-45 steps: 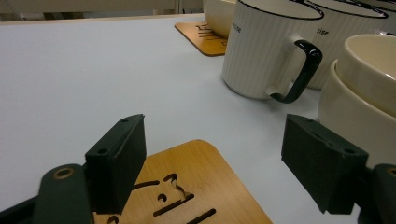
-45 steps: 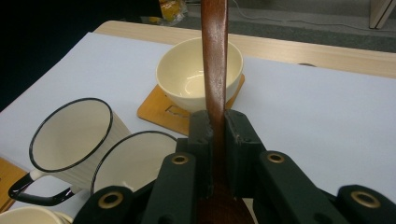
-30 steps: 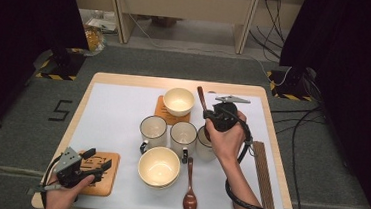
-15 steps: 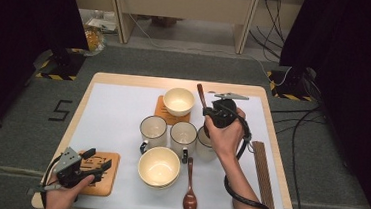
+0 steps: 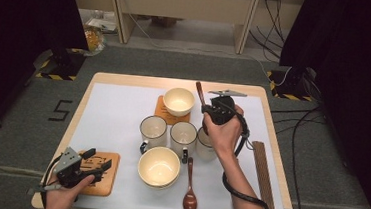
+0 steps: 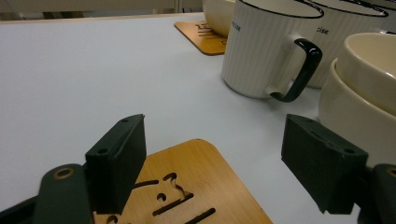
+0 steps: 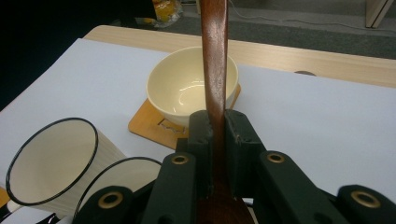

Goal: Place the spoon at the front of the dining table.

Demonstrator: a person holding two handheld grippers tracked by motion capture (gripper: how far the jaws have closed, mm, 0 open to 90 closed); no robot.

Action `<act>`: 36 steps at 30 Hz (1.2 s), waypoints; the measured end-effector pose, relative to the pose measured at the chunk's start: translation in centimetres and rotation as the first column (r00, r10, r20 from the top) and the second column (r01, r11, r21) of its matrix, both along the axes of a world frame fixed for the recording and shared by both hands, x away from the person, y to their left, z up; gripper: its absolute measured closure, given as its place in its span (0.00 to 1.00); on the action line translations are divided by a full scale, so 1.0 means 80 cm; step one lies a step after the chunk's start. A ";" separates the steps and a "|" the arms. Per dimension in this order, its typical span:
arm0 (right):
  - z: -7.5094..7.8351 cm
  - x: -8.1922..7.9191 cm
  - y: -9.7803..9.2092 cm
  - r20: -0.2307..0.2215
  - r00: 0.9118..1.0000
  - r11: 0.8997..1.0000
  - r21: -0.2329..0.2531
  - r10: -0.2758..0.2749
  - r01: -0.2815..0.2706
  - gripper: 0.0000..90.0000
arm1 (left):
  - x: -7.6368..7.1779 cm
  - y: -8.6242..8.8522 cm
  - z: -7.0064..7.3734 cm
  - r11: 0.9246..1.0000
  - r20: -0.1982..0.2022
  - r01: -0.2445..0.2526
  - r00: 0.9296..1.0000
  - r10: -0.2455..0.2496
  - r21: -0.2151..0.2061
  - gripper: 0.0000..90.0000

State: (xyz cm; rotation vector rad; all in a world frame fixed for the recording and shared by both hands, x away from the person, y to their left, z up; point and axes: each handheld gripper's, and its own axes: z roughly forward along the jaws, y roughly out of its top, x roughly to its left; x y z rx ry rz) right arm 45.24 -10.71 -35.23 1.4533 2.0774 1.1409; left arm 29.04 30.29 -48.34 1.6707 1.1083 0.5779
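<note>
The right gripper (image 5: 212, 108) had edged up and back since a second earlier, its jaws clamped on a wooden spoon (image 7: 215, 70) held above the right mug (image 5: 205, 145). The left gripper (image 5: 96, 160) rested spread over a coaster (image 6: 196, 186). The mugs and bowls looked empty; mug lettering was partly legible, "ise" (image 6: 328, 31).

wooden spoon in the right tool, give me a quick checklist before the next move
1. Right tool shut on the wooden spoon: ok.
2. Spoon sits centred between the jaws: ok.
3. Spoon bowl end in sight: cannot tell, hidden under the hand.
4. Third mug below the hand is upright: ok.
5. Left tool open and over the near coaster, away from the mugs: ok.
</note>
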 end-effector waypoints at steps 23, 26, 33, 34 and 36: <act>0.003 0.016 0.006 -0.003 1.000 1.000 -0.003 -0.005 0.005 0.91 | 0.000 0.001 0.000 1.000 -0.001 -0.001 1.000 0.001 -0.002 0.24; 0.004 0.018 0.007 -0.004 1.000 1.000 -0.003 -0.006 0.006 0.91 | 0.000 0.001 0.000 1.000 -0.001 -0.001 1.000 0.001 -0.003 0.24; 0.006 0.022 0.010 -0.005 1.000 1.000 0.002 -0.010 0.010 0.91 | 0.000 0.001 0.000 1.000 -0.002 -0.002 1.000 0.002 -0.005 0.24; 0.006 0.023 0.010 -0.005 1.000 1.000 0.001 -0.009 0.009 0.91 | 0.000 0.001 0.000 1.000 -0.002 -0.002 1.000 0.002 -0.005 0.24; 0.006 0.024 0.011 -0.004 1.000 1.000 0.001 -0.008 0.008 0.91 | 0.000 0.001 0.000 1.000 -0.002 -0.002 1.000 0.002 -0.003 0.24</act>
